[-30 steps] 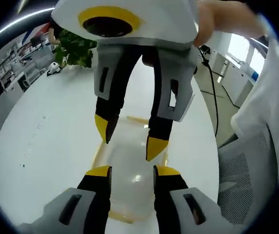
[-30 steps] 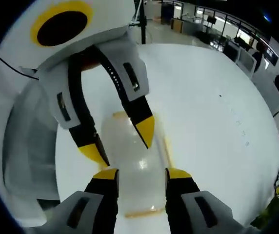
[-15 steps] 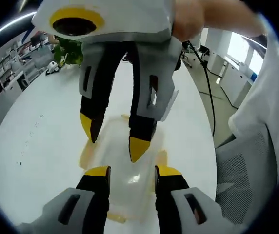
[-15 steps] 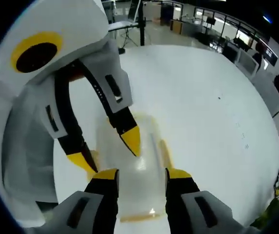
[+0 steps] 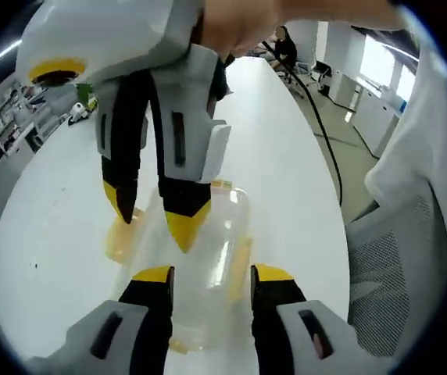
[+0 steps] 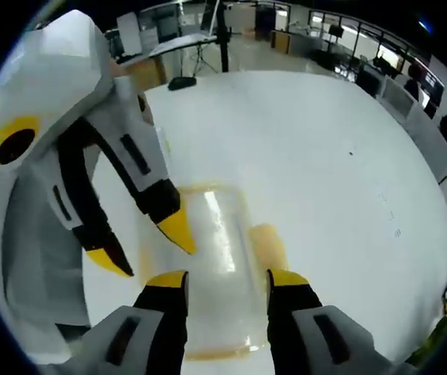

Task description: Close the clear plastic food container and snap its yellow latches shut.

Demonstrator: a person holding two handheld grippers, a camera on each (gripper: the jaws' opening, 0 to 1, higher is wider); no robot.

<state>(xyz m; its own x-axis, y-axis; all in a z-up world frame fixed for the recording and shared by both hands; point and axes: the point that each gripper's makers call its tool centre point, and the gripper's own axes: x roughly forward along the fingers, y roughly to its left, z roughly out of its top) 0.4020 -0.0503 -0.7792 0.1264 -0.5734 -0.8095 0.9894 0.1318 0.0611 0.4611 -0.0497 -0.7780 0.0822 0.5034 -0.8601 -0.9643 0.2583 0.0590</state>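
The clear plastic food container (image 5: 200, 258) sits on the white tabletop (image 5: 59, 226) between both grippers — left gripper (image 5: 208, 275) spread above it, right gripper (image 6: 217, 279) spread too, yellow latches (image 6: 269, 244) flared outward.

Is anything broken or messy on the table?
Nothing looks broken or spilled. The clear container sits on the white table between both open grippers, left and right. One yellow latch sticks out sideways, apparently not snapped down yet.
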